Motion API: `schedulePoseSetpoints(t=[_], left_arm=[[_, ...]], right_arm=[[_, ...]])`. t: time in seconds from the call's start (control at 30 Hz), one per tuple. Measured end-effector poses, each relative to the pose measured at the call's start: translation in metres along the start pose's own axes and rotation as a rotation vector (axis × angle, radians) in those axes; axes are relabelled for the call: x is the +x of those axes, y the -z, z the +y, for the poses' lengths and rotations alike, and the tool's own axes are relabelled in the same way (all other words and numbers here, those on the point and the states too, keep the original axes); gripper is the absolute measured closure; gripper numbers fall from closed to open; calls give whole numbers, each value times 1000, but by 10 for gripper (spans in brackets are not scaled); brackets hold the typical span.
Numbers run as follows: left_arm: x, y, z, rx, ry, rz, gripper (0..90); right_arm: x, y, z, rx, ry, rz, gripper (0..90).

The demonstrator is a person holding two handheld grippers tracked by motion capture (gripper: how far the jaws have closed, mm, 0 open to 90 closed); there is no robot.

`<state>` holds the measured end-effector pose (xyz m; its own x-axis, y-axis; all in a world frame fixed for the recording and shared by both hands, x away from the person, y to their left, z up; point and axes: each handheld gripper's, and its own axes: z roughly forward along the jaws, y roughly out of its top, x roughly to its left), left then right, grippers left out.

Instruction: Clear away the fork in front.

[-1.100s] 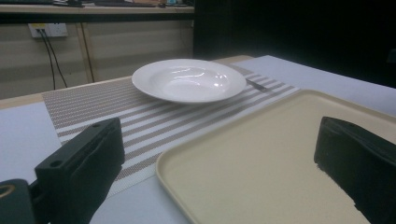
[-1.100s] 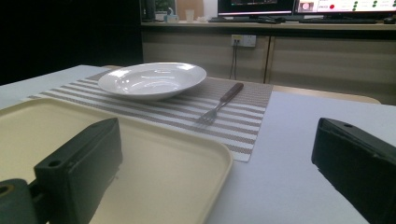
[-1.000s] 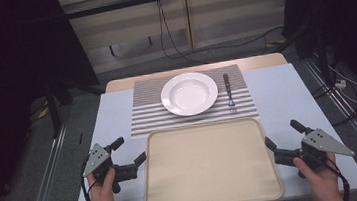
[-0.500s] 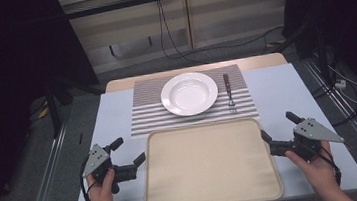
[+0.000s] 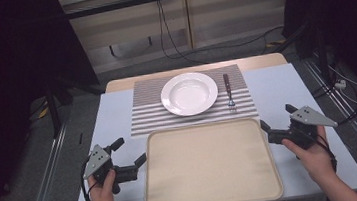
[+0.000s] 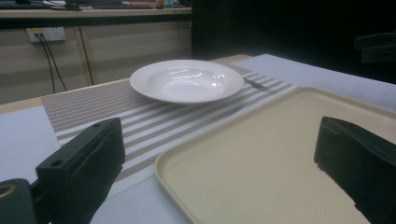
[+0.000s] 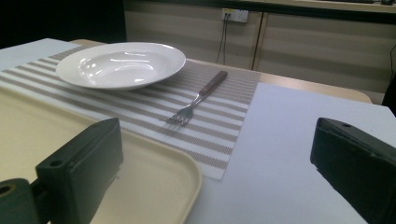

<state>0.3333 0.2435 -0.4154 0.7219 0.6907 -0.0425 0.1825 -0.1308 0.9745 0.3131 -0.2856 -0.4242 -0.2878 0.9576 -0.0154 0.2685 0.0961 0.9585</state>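
The pale blue-grey tabletop (image 5: 276,90) carries everything, and nearest the person lies the large cream rectangular plastic tray (image 5: 208,162), bare and squared to the front edge, likely so both sides can be reached at once. Beyond it, touching its far rim, the grey-and-white striped woven placemat (image 5: 148,115) holds the white round ceramic soup plate (image 5: 189,93), with the wooden-handled metal fork (image 5: 228,91) just to its right, tines toward the tray. The left hand-held gripper (image 5: 131,161) sits at the tray's left edge with its jaws spread wide, and the right hand-held gripper (image 5: 270,130) sits at the right edge with its jaws likewise apart; neither clamps anything, and this flanking looks like a set-up to lift the tray by both rims. The high view shows that symmetry; the left gripper view adds that the tray's near-left corner (image 6: 163,163) lies between its open jaws, while the right gripper view shows the tray's rounded corner (image 7: 191,172) beside one jaw and the fork (image 7: 196,100) clearly, tines down on the mat
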Motion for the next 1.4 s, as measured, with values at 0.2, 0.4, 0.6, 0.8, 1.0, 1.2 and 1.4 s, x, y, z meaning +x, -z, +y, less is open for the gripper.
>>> schedulePoseSetpoints(t=[0.2,0.4,0.6,0.8,1.0,1.2,1.4], left_arm=[[1,1,-1,-1,7,-1,20],[0,0,-1,4,5,0,20],[0,-1,-1,5,7,-3,21],[0,-1,-1,5,12,-4,20],[1,-1,-1,11,10,-7,20],[1,-2,-1,15,12,-3,20],[1,-1,-1,18,15,3,20]], right_arm=[[-6,-20,7,15,-6,-39,25],[-11,-34,15,35,-6,-51,27],[-10,-45,20,53,-4,-50,33],[-9,-59,26,60,-14,-44,44],[-8,-75,32,78,-27,-56,40],[-9,-89,35,93,-30,-66,41],[-11,-98,36,113,-32,-75,44]])
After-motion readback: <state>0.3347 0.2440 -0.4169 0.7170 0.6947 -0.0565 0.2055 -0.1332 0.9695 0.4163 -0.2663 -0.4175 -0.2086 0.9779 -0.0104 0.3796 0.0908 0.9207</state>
